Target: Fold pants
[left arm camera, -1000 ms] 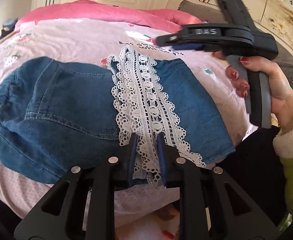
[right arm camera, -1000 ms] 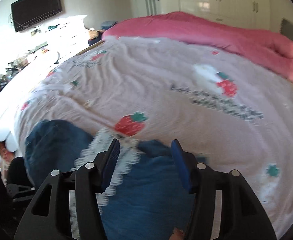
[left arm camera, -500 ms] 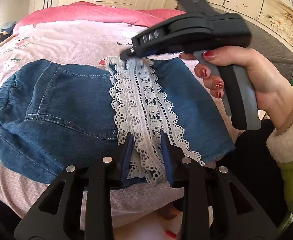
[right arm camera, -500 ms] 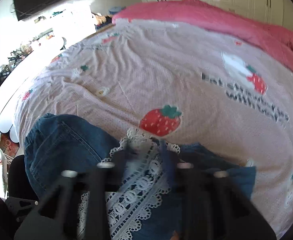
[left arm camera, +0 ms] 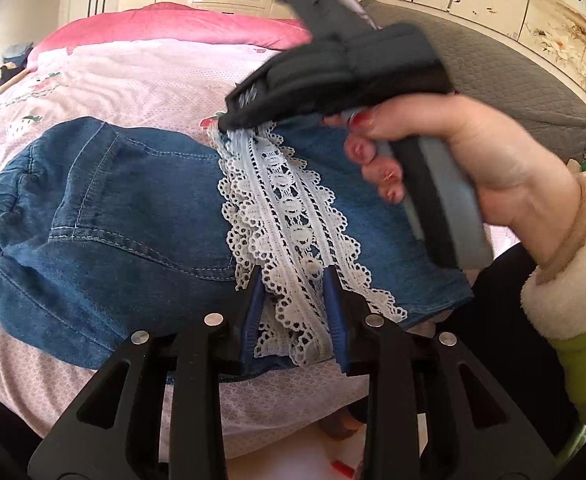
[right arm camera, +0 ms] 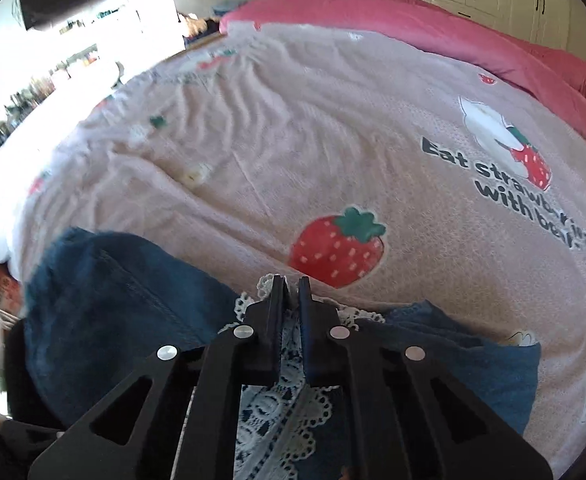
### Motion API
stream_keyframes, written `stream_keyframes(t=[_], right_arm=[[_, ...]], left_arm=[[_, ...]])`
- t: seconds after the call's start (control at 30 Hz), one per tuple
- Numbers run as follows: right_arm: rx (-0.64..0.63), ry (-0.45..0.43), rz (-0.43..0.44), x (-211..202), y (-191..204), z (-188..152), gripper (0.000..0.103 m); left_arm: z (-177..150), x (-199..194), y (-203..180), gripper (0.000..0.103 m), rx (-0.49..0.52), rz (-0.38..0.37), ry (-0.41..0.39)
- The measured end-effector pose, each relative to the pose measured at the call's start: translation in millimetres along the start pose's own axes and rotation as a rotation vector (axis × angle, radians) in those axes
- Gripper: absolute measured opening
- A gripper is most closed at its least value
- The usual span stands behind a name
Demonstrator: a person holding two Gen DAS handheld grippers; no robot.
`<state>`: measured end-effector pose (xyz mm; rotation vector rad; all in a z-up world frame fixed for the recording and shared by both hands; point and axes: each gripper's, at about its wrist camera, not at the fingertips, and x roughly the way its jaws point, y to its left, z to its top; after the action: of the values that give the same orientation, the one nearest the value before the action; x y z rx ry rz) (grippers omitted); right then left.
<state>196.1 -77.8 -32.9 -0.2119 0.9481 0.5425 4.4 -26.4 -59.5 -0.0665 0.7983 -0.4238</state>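
Note:
Blue denim pants [left arm camera: 133, 216] with a white lace hem [left arm camera: 293, 220] lie folded on a pink strawberry-print bedspread [left arm camera: 141, 80]. My left gripper [left arm camera: 293, 292] straddles the near end of the lace at the bed's front edge, its blue pads a lace-width apart around the trim. My right gripper [right arm camera: 291, 286], also seen in the left wrist view [left arm camera: 229, 122], is shut on the far end of the lace [right arm camera: 277, 412]. The denim [right arm camera: 113, 300] shows on both sides of it.
A rolled pink duvet [left arm camera: 165, 28] lies along the far side of the bed. A grey headboard [left arm camera: 505, 80] stands at the right. The bed's front edge drops off just below my left gripper. A printed strawberry [right arm camera: 335, 248] lies just beyond my right gripper.
My right gripper came down from above the bed to the far end of the lace and closed on it. My left gripper stayed at the near end.

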Motion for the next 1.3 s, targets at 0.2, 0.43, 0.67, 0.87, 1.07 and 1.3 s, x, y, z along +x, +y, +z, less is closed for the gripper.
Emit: stream_keyframes(t=[0.2,0.43,0.67,0.87,1.07,1.3], right_arm=[[-0.011,-0.011,-0.027,1.8,1.7,-5.9,0.014],[0.052,-0.155,0.095,-57.1,-12.2,-12.3,0.056],[0.0,-0.066,0.1,-56.1,-19.2,-39.9,0.056],[0.031,0.049,0.089,-32.0,-31.5,-52.8,0.055],[0.023,0.068,0.074,-21.8,-28.3,-54.9,0.058],[0.033,-0.01,0.081,-39.6,-30.5,-49.7,0.068]], left_arm=[[-0.4,2.3,-6.3,0.022,0.0,0.006,0.003],[1.1,3.3,-4.9,0.023,-0.003,0.006,0.008],[3.9,5.4,-7.1,0.025,-0.007,0.01,0.012],[5.4,6.5,-12.2,0.028,0.015,0.028,0.014],[5.1,6.7,-15.2,0.028,0.024,0.044,0.018],[5.1,-5.3,-16.0,0.039,0.009,0.067,0.004]])
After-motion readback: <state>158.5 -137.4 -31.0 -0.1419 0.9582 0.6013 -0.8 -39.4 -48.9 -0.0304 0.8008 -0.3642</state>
